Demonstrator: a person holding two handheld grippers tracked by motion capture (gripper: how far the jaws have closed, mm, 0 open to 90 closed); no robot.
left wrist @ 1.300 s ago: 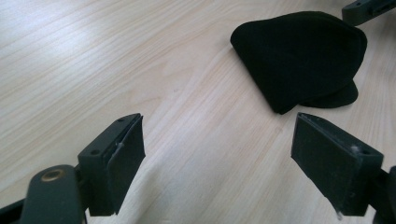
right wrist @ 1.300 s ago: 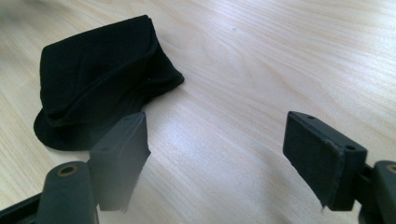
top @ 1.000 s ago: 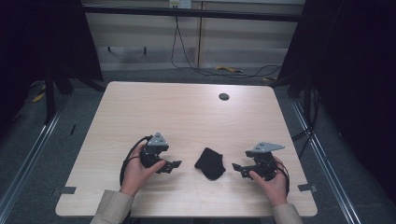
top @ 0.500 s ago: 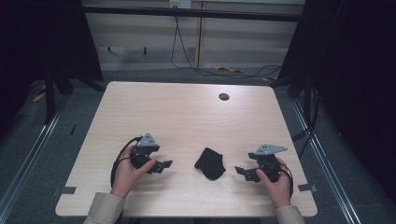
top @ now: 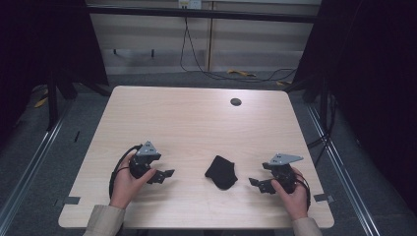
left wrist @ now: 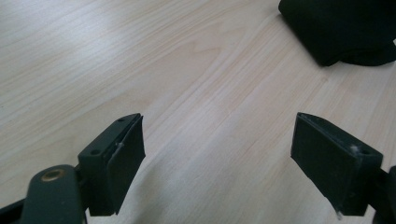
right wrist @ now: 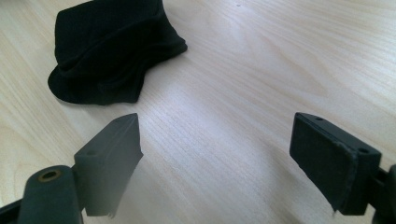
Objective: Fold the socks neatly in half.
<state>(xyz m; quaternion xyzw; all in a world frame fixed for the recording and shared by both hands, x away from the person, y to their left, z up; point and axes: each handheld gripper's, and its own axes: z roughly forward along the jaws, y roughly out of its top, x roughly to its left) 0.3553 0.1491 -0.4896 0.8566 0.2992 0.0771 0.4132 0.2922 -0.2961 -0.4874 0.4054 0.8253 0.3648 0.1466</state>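
A crumpled black cloth [top: 221,172] lies on the light wooden table [top: 196,123] near the front edge, between the two hands. My left gripper [top: 167,176] sits to the cloth's left, a gap apart from it, jaws wide open over bare wood. In the left gripper view [left wrist: 219,154] the black cloth [left wrist: 345,28] shows at the upper right. My right gripper [top: 253,183] rests to the cloth's right, open and holding nothing. In the right gripper view [right wrist: 217,154] the black cloth [right wrist: 112,51] lies at the upper left, clear of the jaws.
A small dark round grommet [top: 236,102] sits in the table's far right part. Cables [top: 221,73] run over the floor behind the table. Metal rails [top: 29,167] flank both sides, and tape marks sit by the front corners.
The left hand and its gripper have drawn back to the left, away from the cloth. The right gripper has shifted slightly right. The cloth has not moved.
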